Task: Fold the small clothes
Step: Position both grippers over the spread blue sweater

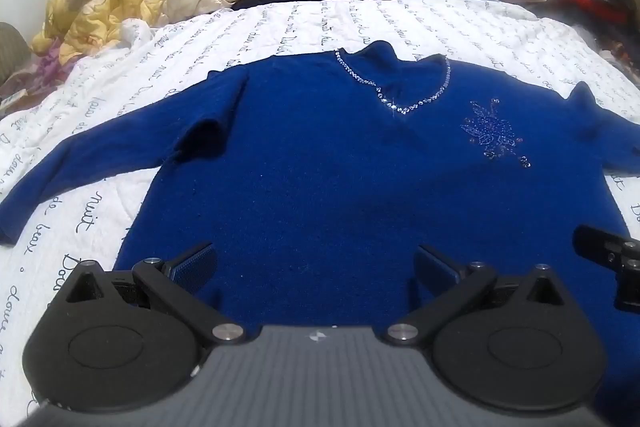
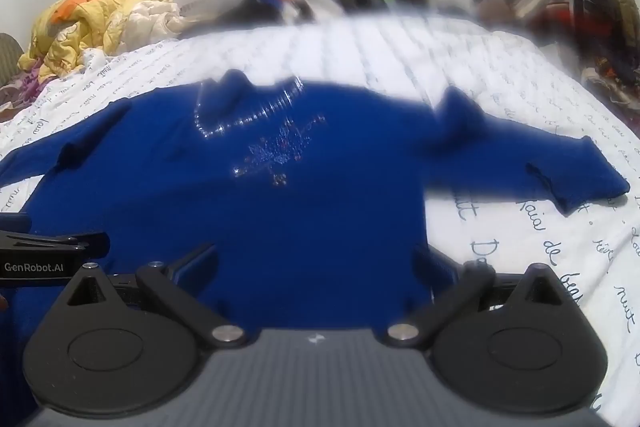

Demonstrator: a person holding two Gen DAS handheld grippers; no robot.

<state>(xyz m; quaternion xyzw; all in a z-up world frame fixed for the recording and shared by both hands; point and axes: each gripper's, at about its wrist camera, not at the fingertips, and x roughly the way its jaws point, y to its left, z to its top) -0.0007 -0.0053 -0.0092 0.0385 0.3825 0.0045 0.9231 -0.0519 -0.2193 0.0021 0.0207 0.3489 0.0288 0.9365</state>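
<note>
Lying flat on the script-printed sheet [image 1: 400, 23], the fuzzy blue sweater [image 1: 320, 163] spreads its sleeves toward 9 and 3 o'clock, bare sheet around it. Left gripper [image 1: 316, 267] and right gripper [image 2: 316, 267] hover over its hem at 6 o'clock, jaws wide, holding nothing.

The sweater [image 2: 280, 211] hem sits hidden behind both claws (right view blurred).

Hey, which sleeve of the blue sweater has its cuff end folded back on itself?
The sleeve on the right gripper's side; its end doubles back. The other sleeve lies straight out across the white bedspread.
</note>
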